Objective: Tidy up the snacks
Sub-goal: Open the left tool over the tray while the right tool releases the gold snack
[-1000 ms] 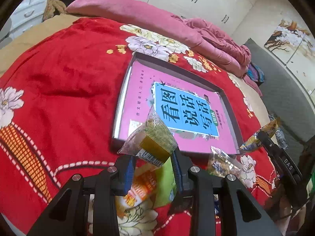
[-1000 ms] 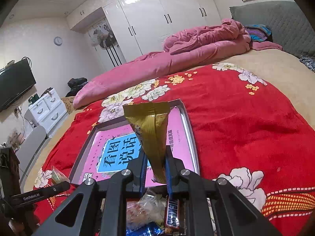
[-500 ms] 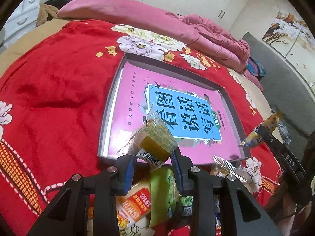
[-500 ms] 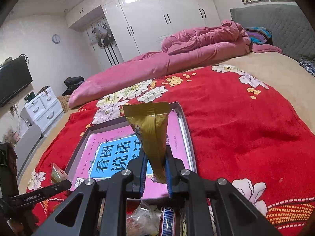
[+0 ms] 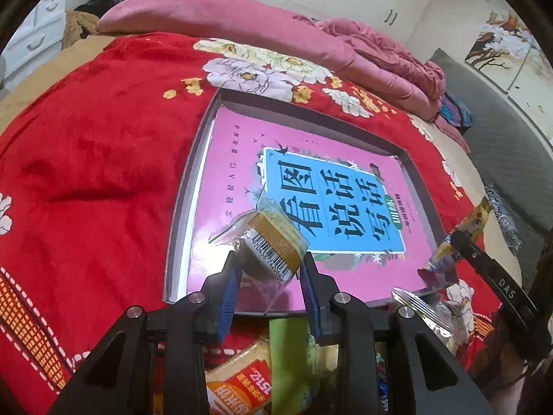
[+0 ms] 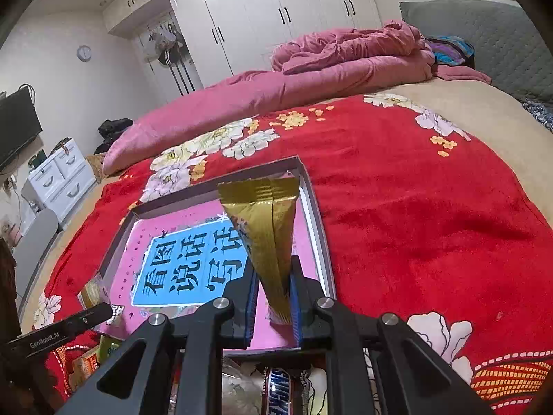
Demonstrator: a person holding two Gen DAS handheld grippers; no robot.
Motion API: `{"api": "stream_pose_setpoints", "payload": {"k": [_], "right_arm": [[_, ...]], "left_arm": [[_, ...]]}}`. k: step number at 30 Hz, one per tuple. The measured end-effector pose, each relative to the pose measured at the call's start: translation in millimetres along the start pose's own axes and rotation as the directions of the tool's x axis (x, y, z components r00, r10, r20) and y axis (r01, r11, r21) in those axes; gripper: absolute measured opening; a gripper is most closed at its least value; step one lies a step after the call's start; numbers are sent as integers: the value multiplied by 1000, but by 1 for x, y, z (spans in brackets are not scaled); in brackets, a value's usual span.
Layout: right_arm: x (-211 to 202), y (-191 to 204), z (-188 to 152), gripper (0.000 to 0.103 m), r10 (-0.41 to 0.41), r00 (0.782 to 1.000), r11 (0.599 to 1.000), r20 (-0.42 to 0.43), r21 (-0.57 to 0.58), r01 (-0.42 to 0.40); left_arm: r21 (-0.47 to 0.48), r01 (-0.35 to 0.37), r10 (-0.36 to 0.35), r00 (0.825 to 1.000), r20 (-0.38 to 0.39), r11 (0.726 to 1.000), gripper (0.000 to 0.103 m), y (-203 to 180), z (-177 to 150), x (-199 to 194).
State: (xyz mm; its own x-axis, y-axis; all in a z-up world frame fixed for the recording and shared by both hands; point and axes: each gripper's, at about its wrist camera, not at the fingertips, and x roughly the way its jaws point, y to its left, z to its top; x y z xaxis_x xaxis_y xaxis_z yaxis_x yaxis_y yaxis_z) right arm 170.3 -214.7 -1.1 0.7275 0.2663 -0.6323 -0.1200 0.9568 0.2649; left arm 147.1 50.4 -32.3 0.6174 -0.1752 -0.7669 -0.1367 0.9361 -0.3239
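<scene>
A shallow grey box (image 5: 193, 186) lined with a pink and blue printed sheet (image 5: 331, 200) lies on the red floral blanket; it also shows in the right wrist view (image 6: 319, 214). My left gripper (image 5: 269, 283) is shut on a clear-wrapped snack with a gold barcode band (image 5: 273, 242), held over the box's near edge. My right gripper (image 6: 273, 297) is shut on a gold foil snack packet (image 6: 269, 228), held upright over the box's near right part. Each gripper shows in the other's view, the right one (image 5: 459, 238) and the left one (image 6: 100, 307).
Loose snacks lie on the blanket under the grippers: an orange packet (image 5: 242, 384), a green packet (image 5: 293, 356), a clear wrapped snack (image 5: 425, 314), a Snickers bar (image 6: 276, 394). A pink duvet (image 6: 276, 83) lies at the bed's far side. Wardrobes stand behind.
Both grippers have moved forward with their snacks and now hang over the box's near edge. The loose snacks have slid lower in both views.
</scene>
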Motion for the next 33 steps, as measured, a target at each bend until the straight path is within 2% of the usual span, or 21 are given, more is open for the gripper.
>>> {"api": "stream_pose_setpoints", "payload": {"k": [11,19,26,33], "right_arm": [[11,-6,-2,17,0,999,1000,-40,26,1],[9,-6,-3,18,-6,999,1000,-37,22,7],[5,-9,-2,34,-9,1000,999,-26,35,10],[0,-9,-2,43,-2,1000,999,-19,43,3]], "left_arm": [[9,-19,19,1000,-5,1000,35,1,4,10],[7,-12,12,1000,-2,1000,35,1,4,9],[7,-5,5,1000,-2,1000,35,0,3,8],[4,3,-3,1000,-4,1000,38,-1,2,7]]}}
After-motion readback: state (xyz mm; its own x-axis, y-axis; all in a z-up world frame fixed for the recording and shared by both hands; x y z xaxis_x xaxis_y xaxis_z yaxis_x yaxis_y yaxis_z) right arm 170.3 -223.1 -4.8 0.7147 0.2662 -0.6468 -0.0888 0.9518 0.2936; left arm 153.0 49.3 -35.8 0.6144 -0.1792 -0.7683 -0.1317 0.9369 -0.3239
